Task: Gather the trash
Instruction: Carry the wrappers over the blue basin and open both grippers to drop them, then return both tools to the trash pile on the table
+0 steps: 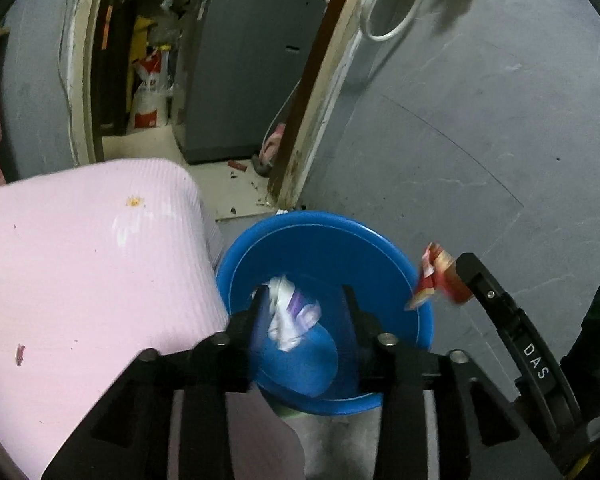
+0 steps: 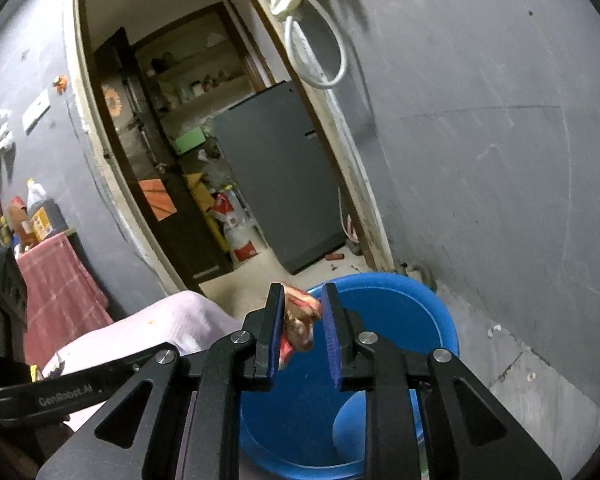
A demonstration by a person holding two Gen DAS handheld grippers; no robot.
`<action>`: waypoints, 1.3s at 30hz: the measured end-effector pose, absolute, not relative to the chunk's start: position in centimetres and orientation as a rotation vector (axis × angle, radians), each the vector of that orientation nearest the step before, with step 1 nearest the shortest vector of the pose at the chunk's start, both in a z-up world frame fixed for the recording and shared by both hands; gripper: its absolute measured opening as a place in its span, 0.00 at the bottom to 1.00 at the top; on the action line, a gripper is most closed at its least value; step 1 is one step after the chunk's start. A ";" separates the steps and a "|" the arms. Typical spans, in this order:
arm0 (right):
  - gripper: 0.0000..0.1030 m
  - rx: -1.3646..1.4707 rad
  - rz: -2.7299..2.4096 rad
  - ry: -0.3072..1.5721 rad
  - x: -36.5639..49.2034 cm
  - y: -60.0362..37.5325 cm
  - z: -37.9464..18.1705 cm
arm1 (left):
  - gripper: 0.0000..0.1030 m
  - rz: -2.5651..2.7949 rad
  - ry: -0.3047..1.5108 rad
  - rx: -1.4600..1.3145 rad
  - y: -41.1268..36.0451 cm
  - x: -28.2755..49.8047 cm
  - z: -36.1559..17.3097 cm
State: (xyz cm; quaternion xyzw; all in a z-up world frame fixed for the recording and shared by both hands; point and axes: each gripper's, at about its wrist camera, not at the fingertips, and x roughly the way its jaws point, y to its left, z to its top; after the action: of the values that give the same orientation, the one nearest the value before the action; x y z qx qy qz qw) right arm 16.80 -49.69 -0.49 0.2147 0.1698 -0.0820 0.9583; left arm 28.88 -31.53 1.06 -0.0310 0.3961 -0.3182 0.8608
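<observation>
Left gripper (image 1: 306, 300): jaws spread wide over the blue bucket (image 1: 380, 240), gripping nothing; a crumpled white-purple wrapper (image 1: 290, 314) appears loose between them. Right gripper (image 2: 304, 320): jaws partly closed, red wrapper (image 2: 298, 322) between them, above the bucket rim.

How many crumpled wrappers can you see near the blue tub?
2. A white-and-purple wrapper between the fingers of the left gripper, above the blue tub; a red wrapper in the right gripper. Others may lie hidden.
</observation>
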 end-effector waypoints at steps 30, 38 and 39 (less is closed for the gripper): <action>1.00 0.254 0.006 0.018 13.6 -41.3 6.3 | 0.96 -0.317 0.357 -0.166 -14.2 21.6 10.5; 1.00 0.164 0.111 -0.059 13.4 -35.7 8.2 | 0.98 -0.183 0.278 -0.147 -8.1 18.6 10.8; 1.00 0.161 0.126 -0.061 13.5 -35.2 8.2 | 0.98 -0.168 0.274 -0.143 -7.3 18.2 10.7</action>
State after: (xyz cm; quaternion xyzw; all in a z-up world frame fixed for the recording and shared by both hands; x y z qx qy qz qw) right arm 13.53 -35.18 8.17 0.0806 -0.0302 0.0628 0.9943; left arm 18.23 -7.28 10.74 -0.0709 0.1362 -0.0834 0.9846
